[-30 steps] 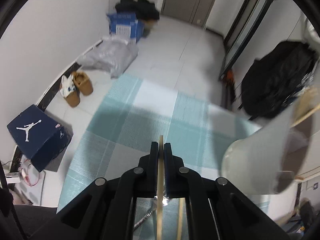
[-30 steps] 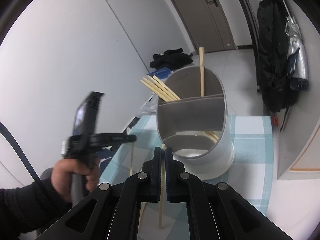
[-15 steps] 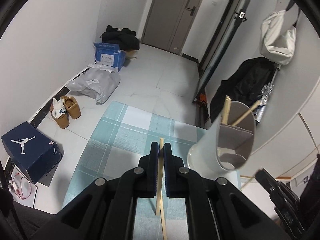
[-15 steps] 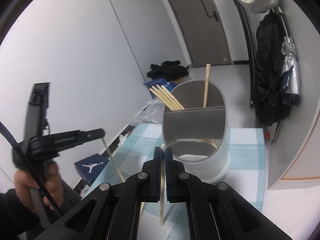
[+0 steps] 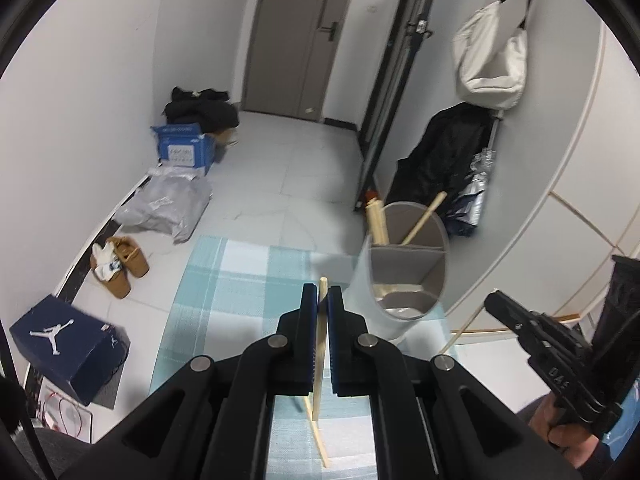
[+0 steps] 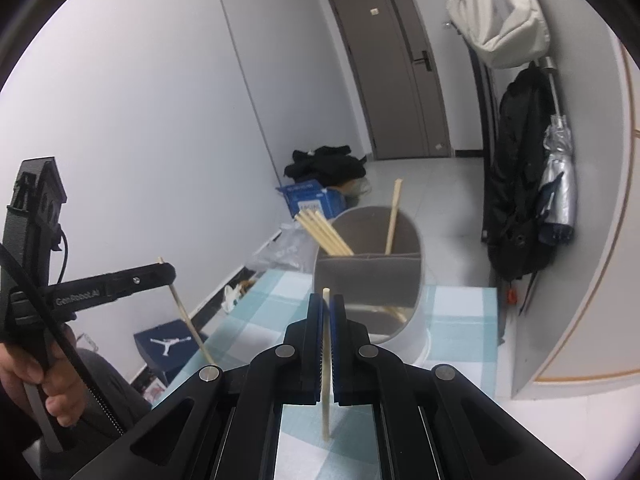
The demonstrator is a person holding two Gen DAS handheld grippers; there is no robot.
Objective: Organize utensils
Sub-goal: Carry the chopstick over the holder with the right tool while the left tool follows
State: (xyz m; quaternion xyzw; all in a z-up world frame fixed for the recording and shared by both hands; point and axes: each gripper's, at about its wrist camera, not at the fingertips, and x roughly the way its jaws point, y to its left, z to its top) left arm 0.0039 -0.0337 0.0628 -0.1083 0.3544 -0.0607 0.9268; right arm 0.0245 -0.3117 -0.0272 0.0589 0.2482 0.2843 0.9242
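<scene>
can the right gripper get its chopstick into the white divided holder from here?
Probably yes. The right gripper is shut on a pale wooden chopstick, and the white divided utensil holder stands just ahead with its mouth open. The left gripper is off to the side.

Both wrist views share the holder (image 5: 404, 276)

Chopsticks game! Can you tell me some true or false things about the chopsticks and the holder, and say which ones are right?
1. Each gripper is shut on one chopstick. True: the left gripper pinches a chopstick, and the right gripper pinches another chopstick.
2. The utensil holder is empty. False: several chopsticks stand in it.
3. The holder has a divider inside. True.
4. The holder stands on the bare floor. False: it stands on a blue checked cloth.
5. The held chopsticks are metal. False: they look like pale wood.
</scene>
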